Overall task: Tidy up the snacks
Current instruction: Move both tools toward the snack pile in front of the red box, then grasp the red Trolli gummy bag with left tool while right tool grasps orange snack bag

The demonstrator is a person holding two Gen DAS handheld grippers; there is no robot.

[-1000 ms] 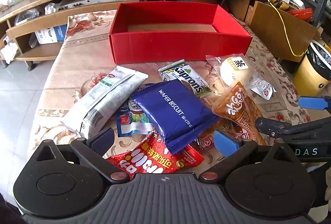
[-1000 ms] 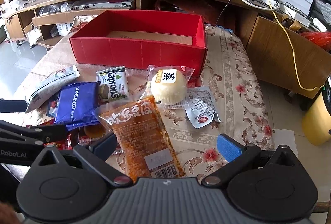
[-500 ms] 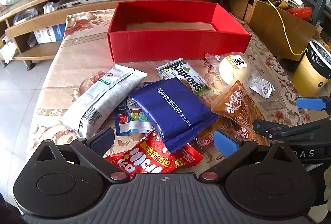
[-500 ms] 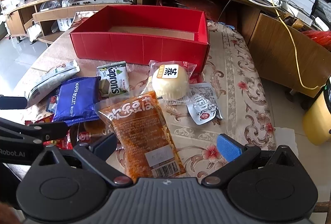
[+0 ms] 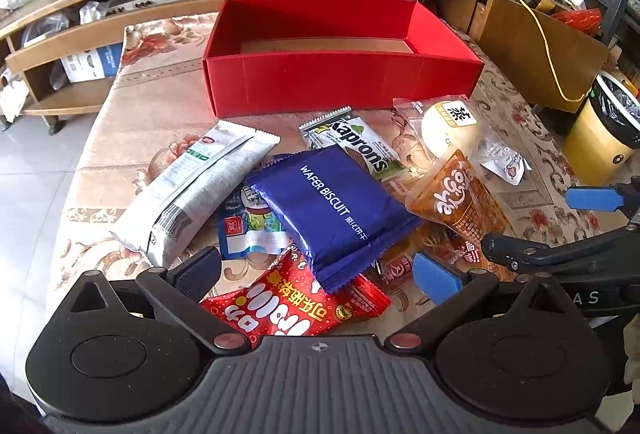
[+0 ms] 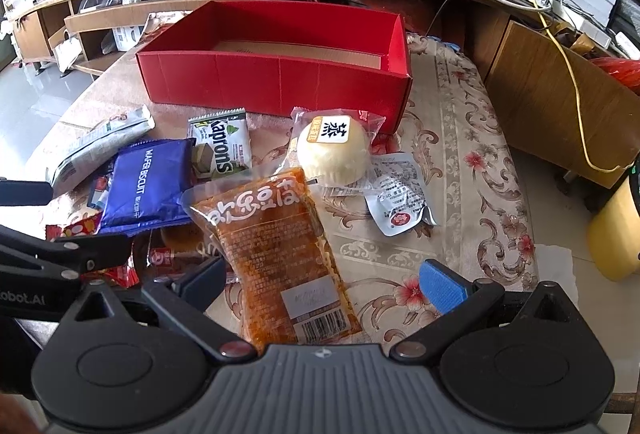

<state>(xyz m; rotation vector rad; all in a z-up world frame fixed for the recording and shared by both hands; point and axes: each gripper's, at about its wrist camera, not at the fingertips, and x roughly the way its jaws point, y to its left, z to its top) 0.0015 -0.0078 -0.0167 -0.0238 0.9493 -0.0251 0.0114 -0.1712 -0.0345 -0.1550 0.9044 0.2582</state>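
Red cardboard box (image 5: pixel 344 85) sits upper centre of both views, open top, nothing visible inside but its brown floor. Snacks are all outside it, piled on the floral tablecloth (image 5: pixel 132 105) in front of the box. Left wrist view: blue wafer biscuit pack (image 5: pixel 332 209) dead centre, lying on top of a red candy bag (image 5: pixel 296 306) at bottom centre and a small blue/white pouch (image 5: pixel 248 230) to its left. White long pack (image 5: pixel 196 185) centre-left, tilted. Green Kaprons wafer (image 5: pixel 352 145) just above the blue pack, near the box wall. Bun in clear wrap (image 5: pixel 448 129) centre-right, small foil sachet (image 5: pixel 504 161) beside it. Orange tofu snack bag (image 6: pixel 280 250) is centre of right wrist view, overlapping the bun wrap's edge. Left gripper (image 5: pixel 316 274) fingers spread wide, holding nothing, low over the red bag/blue pack. Right gripper (image 6: pixel 320 282) also spread, nothing pinched, the orange bag's lower end lies between its fingers; can't tell if pads touch it. Yellow bin (image 5: pixel 600 137) at right edge, off the table.
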